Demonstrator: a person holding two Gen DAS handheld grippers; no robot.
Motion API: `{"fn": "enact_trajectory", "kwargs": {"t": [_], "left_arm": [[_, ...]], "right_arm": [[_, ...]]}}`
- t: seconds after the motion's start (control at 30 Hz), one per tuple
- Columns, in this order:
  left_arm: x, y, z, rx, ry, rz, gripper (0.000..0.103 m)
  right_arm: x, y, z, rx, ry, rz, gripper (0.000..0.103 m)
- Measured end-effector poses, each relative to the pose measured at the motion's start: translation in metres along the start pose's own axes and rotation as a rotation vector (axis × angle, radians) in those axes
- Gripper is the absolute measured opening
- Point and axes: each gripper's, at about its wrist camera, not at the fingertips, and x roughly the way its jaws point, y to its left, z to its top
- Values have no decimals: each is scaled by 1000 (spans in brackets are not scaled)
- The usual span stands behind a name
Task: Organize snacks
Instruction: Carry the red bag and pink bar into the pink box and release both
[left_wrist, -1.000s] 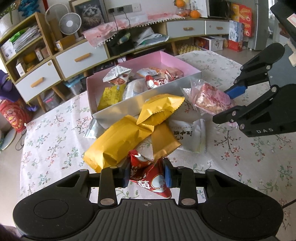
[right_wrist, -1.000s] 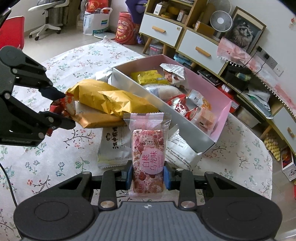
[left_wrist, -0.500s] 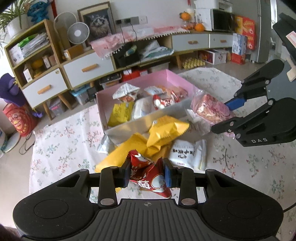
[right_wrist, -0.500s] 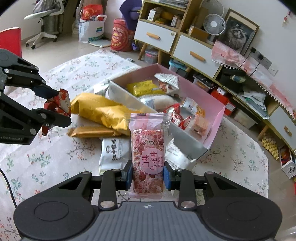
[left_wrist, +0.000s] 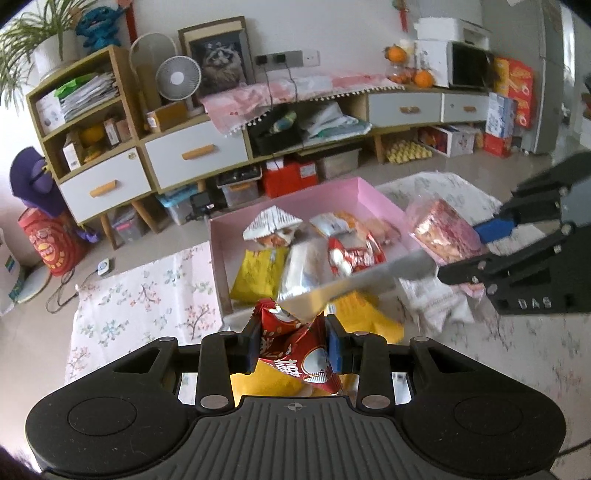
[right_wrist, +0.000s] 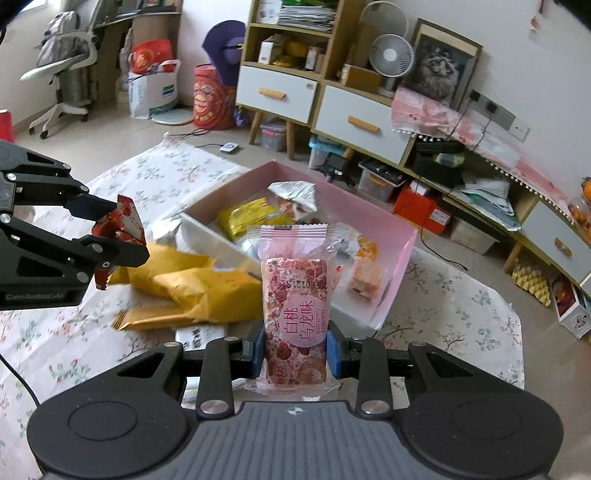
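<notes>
Both grippers have risen from the floral table (right_wrist: 461, 306) over the last second, bringing the pink box (left_wrist: 373, 192) closer beneath them. Loose yellow packets (right_wrist: 195, 284) lie beside its near wall. Right gripper (right_wrist: 295, 350) is clenched on the pink pastry pack (right_wrist: 295, 295), held upright; left gripper (left_wrist: 291, 347) pinches the red candy pouch (left_wrist: 295, 354). Both wrappers appear light, crinkly and slippery, their contents probably crushable; gripping mid-body, clear of the sealed fins, seems safest.
</notes>
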Motion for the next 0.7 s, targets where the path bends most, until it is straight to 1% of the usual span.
{"fn": "enact_trajectory", "kwargs": {"t": [0.1, 0.37, 0.57, 0.7], "left_arm": [[10, 1, 12, -10, -3, 13, 32], [54, 10, 39, -46, 0, 34, 32], [87, 17, 49, -68, 6, 64, 33], [108, 21, 51, -78, 30, 81, 33]], "right_arm": [[7, -8, 5, 21, 1, -15, 12], [35, -26, 24, 72, 14, -12, 12], [63, -37, 38, 88, 15, 1, 12], [77, -41, 42, 96, 16, -5, 12]]}}
